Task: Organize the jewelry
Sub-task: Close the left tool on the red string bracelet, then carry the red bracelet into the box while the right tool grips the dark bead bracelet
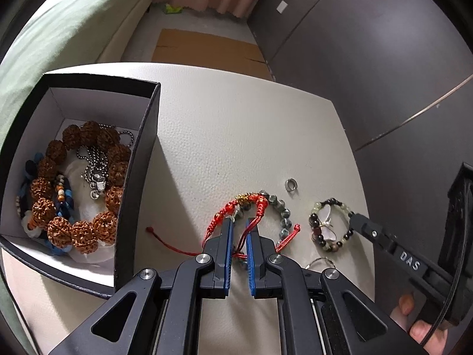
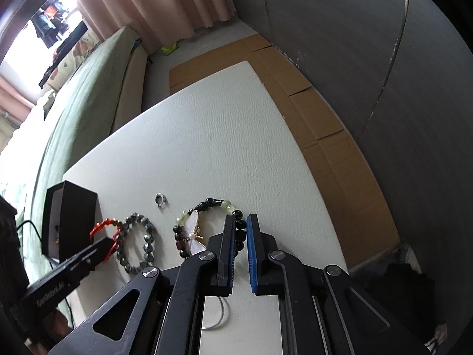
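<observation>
Black jewelry box (image 1: 139, 159), already holding a seed-bead bracelet (image 1: 74, 189), sits left of my left gripper (image 1: 239, 227), which is clenched on the red cord bracelet (image 1: 251, 204). My right gripper (image 2: 241, 227) pinches the butterfly bead bracelet (image 2: 207, 224); a ring (image 2: 161, 199) lies ahead-left.

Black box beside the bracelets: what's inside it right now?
The black box holds a large brown seed-bead bracelet, a silver ball chain and blue beaded pieces on white padding. Anything beneath them is covered.
</observation>
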The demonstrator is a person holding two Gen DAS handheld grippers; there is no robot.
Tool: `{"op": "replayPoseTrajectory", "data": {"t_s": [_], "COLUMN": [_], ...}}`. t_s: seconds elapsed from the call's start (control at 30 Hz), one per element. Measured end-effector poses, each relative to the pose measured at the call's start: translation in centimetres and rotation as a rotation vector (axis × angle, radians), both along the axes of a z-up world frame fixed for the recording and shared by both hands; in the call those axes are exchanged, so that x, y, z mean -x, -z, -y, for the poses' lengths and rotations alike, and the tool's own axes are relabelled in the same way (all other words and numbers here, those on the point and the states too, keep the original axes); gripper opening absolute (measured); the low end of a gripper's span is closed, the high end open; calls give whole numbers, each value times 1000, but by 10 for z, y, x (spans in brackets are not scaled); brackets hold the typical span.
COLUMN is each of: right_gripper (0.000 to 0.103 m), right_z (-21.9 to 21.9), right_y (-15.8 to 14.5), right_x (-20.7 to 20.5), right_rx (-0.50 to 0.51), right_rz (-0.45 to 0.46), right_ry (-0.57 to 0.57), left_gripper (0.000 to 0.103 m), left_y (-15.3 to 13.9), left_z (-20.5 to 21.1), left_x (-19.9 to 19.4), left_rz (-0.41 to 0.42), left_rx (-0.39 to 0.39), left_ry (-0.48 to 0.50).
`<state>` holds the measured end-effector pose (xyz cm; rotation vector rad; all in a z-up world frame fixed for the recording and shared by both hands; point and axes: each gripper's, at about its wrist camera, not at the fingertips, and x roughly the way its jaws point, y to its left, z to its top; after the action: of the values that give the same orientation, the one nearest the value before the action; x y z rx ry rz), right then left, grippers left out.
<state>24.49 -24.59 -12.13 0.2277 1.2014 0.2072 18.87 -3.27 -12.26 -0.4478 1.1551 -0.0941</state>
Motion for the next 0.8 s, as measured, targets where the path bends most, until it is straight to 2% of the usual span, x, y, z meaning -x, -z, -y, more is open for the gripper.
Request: {"op": "replayPoseTrajectory", "data": {"t_s": [0.2,0.27,0.37,0.63,0.8], "right_gripper": [9,9,9,9,9], "right_z": [2,2,1,6,3], "right_y": [-3,-5,-9,-33,-54], "right_x": [5,6,6,17,33], "right_rx": [-12,-22,-42,-217,-286], "right_rz": [5,11,24,97,166], "right_ry": [-13,-16,-29,-27,-33], "left_gripper": [8,2,1,1,1], "left_y": [-8,-17,-28,-64,-89], "left_z": [2,-2,-7,-29,-53], "left_x": [7,9,14,37,53], "left_rz": [62,90,120,205,263], "left_rx": [-18,-19,-6,20,33], "left_ry": [-31,-31,-36,-73,-118]}}
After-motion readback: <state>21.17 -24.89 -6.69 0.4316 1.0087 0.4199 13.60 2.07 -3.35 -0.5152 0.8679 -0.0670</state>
